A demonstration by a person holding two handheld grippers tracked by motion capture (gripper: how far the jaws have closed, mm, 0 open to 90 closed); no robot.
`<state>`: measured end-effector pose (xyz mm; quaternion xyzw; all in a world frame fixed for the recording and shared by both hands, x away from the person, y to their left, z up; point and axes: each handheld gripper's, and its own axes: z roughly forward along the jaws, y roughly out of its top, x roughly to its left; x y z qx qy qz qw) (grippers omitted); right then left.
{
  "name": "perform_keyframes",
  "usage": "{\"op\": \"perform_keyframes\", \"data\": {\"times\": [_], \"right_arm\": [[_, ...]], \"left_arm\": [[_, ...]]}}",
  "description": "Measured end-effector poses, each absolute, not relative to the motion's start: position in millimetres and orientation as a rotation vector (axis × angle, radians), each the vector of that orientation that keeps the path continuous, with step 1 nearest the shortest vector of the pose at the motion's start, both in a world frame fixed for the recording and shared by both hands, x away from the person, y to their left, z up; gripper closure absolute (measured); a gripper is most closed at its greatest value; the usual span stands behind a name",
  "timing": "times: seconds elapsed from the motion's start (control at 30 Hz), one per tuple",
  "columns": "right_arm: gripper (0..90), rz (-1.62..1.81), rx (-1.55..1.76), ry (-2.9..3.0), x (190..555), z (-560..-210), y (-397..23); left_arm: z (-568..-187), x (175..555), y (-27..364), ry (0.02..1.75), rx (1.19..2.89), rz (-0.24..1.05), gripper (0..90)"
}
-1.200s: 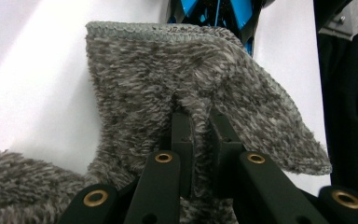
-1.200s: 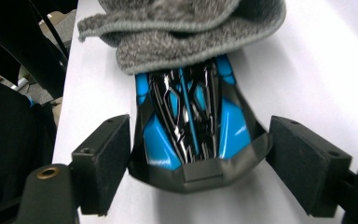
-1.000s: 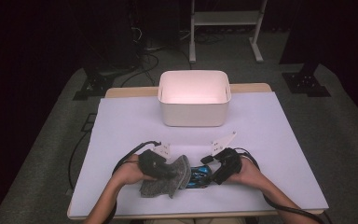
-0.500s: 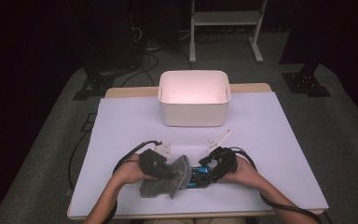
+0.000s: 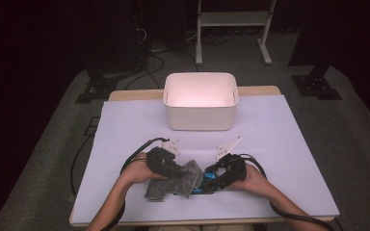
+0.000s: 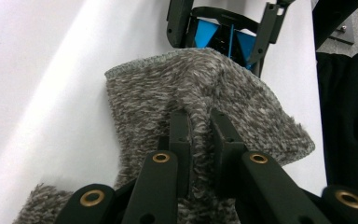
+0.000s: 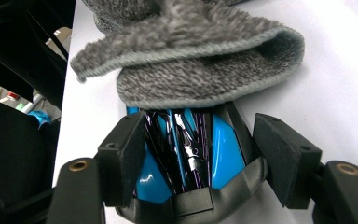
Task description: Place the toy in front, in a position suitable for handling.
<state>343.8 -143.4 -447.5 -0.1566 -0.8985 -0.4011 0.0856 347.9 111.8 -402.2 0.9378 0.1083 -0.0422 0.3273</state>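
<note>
— Where the fuzzy grey knitted cloth [image 5: 176, 180] lies on the white sheet-covered table [image 5: 279, 144], which tool has it?
— The left gripper [image 6: 199, 140], its black jaws pinched tight on a raised fold of the cloth
— And the right gripper [image 7: 209, 163]?
— Its jaws stand apart on either side of a glossy blue and black plastic object [image 7: 189, 154], whose far end is tucked under the cloth's open edge
— The white rectangular plastic bin [image 5: 200, 101]?
— Farther back on the table, well apart from both hands
</note>
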Motion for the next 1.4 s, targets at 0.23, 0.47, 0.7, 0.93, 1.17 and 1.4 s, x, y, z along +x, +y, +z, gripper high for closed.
{"op": "perform_keyframes", "data": {"times": [0.23, 0.47, 0.7, 0.93, 1.17, 1.4], "right_arm": [[34.7, -1.226, -0.446, -2.704, 339.0, -446.7, -144.0], [34.7, -1.261, -0.397, -2.783, 329.0, -443.3, -143.8], [35.0, -1.279, -0.392, -2.801, 323.6, -442.6, -144.2], [35.5, -1.296, -0.357, -2.858, 316.8, -440.3, -144.2], [35.6, -1.314, -0.299, -2.929, 308.3, -437.3, -143.2], [33.0, -1.324, -0.272, -2.976, 301.5, -435.5, -141.9]], "left_arm": [[-408.6, 351.8, 109.3, 0.306, 2.47, -0.151, 76.1], [-402.3, 353.5, 113.6, 0.328, 2.486, -0.158, 71.2], [-407.9, 359.7, 107.2, 0.388, 2.495, -0.227, 56.2], [-415.0, 363.4, 101.8, 0.401, 2.482, -0.315, 49.5], [-410.1, 355.3, 104.6, 0.371, 2.469, -0.255, 56.0], [-404.6, 342.8, 105.2, 0.328, 2.476, -0.162, 57.0]]}}
